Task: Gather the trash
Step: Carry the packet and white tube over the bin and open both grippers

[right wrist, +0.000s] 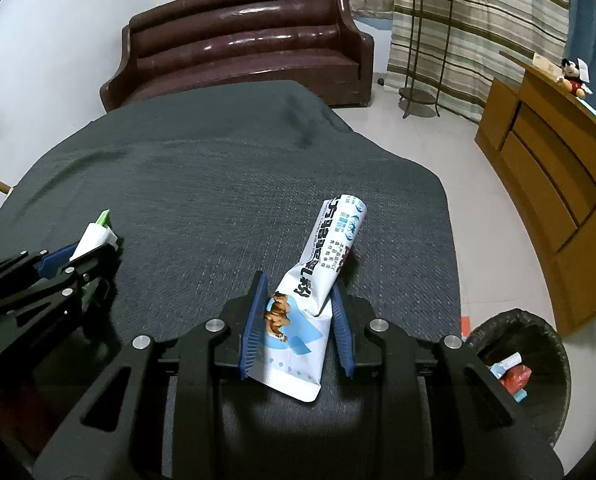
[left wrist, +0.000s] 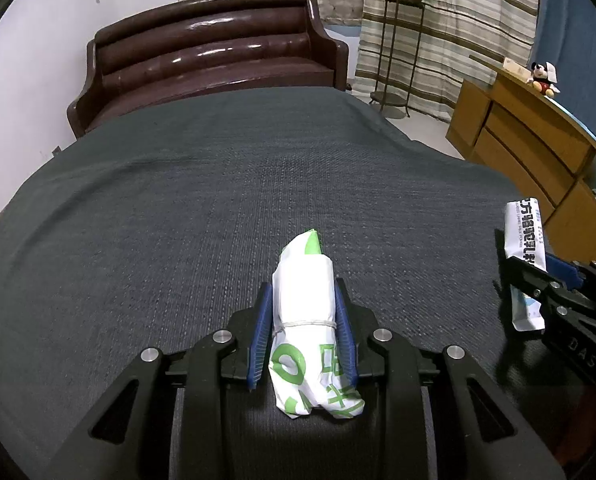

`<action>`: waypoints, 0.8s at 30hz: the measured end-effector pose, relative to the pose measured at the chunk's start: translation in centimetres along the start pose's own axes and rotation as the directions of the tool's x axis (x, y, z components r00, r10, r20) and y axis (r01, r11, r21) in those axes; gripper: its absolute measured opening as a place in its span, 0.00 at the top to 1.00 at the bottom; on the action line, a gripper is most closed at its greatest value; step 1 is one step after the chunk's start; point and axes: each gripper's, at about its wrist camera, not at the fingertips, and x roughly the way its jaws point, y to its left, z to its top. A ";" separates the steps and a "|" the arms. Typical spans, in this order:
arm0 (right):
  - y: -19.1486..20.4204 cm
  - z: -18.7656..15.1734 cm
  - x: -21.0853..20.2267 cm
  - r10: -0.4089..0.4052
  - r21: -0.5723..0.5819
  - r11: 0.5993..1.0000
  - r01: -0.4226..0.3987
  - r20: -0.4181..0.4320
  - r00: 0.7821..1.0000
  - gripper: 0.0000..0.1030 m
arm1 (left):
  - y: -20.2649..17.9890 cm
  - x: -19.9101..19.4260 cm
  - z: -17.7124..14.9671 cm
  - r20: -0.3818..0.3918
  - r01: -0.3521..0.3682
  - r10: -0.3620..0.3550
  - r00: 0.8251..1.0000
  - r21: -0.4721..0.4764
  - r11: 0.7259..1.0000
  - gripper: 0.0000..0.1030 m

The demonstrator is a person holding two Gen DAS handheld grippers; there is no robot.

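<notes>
Both grippers are loaded. Left gripper (left wrist: 304,332) is clamped on a rolled white-and-green wrapper (left wrist: 304,320) tied round the middle with a thin band; its blue pads (left wrist: 260,344) press on either side of the roll, which sticks out forward over the grey-covered table (left wrist: 178,208). Right gripper (right wrist: 296,322) has a long white sachet (right wrist: 318,280) with blue print between its pads, and from the right wrist view the left pad bears on the flat lower part while the right pad meets the pinched neck, so I judge it gripped, though only just. No other trash shows on the cloth in either view.

To the right of the table, down on the floor, stands a black-lined bin (right wrist: 538,320) with some wrappers already in it. That looks like the next stop for both pieces.

Risks from here, as I judge them: the sachet is thin, slick and bent, held low with most of its length hanging free, so a quick swing toward the bin could let it slide out or flop past the rim. The roll is bulkier and seems safer, but its loose lower end could snag in the linkage on release. With the two grippers close side by side, carrying both to the bin together could knock them into each other.
</notes>
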 end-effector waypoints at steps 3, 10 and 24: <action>-0.1 -0.3 -0.5 0.003 0.004 1.000 -0.003 0.002 1.000 0.70 | -0.1 -0.5 -0.2 0.011 0.004 -0.004 1.000 -0.003 1.000 0.70; -0.6 -1.1 -1.9 0.003 0.017 1.000 -0.003 0.012 1.000 0.70 | -0.9 -1.7 -0.5 0.031 0.019 -0.019 0.999 0.004 1.000 0.70; -2.5 -3.4 -4.8 -0.013 0.062 0.998 0.010 0.040 0.999 0.70 | -5.0 -3.6 -1.4 0.062 0.069 -0.073 0.995 0.055 0.996 0.70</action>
